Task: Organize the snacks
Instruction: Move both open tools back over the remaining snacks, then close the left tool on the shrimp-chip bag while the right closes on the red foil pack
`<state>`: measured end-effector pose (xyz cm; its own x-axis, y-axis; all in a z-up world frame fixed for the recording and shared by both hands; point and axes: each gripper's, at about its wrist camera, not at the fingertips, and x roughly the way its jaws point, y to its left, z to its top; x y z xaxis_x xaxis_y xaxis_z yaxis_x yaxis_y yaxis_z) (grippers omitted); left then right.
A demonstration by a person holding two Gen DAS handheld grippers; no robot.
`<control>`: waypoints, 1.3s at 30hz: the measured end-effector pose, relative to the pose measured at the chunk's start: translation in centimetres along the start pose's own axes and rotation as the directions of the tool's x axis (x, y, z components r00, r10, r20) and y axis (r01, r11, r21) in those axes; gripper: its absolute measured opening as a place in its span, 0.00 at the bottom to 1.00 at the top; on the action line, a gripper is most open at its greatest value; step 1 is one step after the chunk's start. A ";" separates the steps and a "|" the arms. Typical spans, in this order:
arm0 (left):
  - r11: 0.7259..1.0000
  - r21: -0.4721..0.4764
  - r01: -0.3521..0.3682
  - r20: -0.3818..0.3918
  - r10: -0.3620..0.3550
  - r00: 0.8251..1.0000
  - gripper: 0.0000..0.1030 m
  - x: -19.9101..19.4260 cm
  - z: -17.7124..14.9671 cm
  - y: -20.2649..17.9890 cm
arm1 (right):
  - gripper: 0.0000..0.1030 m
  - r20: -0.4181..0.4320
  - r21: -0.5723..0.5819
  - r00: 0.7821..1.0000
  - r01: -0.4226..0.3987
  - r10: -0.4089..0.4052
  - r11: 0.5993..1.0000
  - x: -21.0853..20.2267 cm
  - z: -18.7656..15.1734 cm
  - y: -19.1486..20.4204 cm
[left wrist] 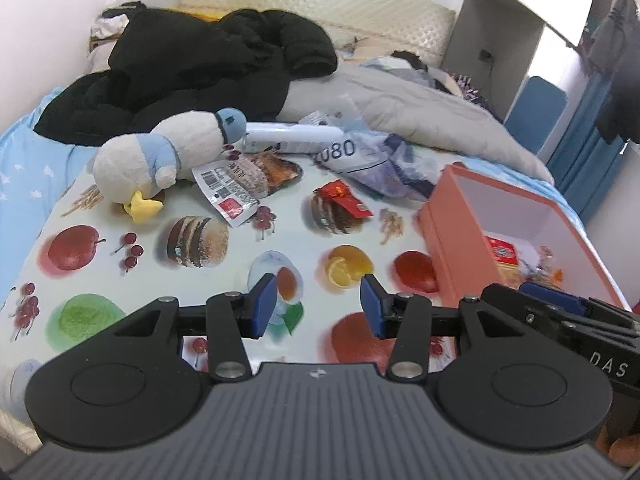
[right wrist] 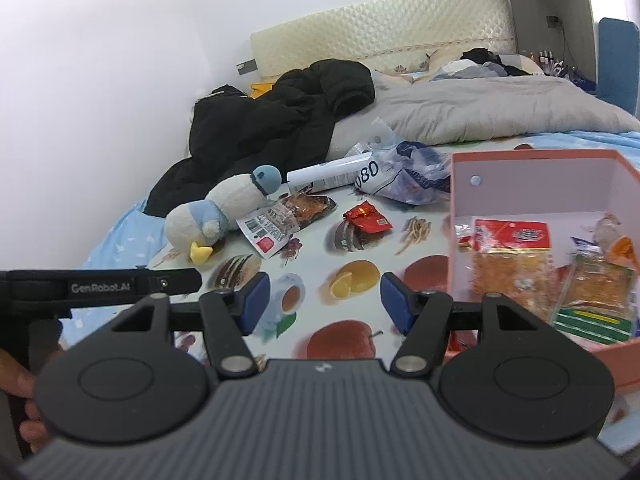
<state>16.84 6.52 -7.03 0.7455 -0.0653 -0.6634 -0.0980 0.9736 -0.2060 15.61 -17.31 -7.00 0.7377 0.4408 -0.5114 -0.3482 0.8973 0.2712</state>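
A pink box [left wrist: 448,236] [right wrist: 454,216] stands on the fruit-print cloth at the right, with several snack packs [right wrist: 512,248] inside. On the cloth lie a small red packet [left wrist: 342,198] [right wrist: 366,218], a long printed snack pack [left wrist: 244,186] [right wrist: 280,222] and a white tube [left wrist: 292,138] [right wrist: 328,176]. My left gripper [left wrist: 319,306] is open and empty above the cloth. My right gripper [right wrist: 324,302] is open and empty, just left of the box; its body also shows in the left wrist view [left wrist: 560,312].
A plush penguin [left wrist: 160,156] [right wrist: 218,210] lies by the printed pack. A crumpled plastic bag [left wrist: 380,164] [right wrist: 404,176] lies behind the red packet. A black jacket [left wrist: 192,64] [right wrist: 272,120] and a grey duvet [left wrist: 400,104] [right wrist: 480,108] cover the far bed.
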 end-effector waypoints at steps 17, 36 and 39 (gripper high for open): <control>0.975 0.220 -0.040 -0.051 0.052 0.997 0.85 16.4 6.9 3.4 | 0.62 -0.019 -0.063 0.994 0.110 -0.111 0.992 15.3 0.9 -0.9; 0.826 0.564 -0.016 -0.093 0.082 0.992 0.91 30.9 13.7 3.3 | 0.81 0.070 -0.202 0.971 0.239 -0.230 0.950 29.9 1.9 -2.3; 0.816 0.578 -0.002 -0.113 0.083 0.990 0.91 31.9 13.6 3.8 | 0.81 0.038 -0.191 0.970 0.245 -0.242 0.950 31.6 2.0 -2.5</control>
<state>49.17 11.08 -19.19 0.6553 -0.0089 -0.7553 0.2992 0.9212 0.2488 40.97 -5.68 -22.21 0.8215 0.2093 -0.5304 -0.2610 0.9650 -0.0235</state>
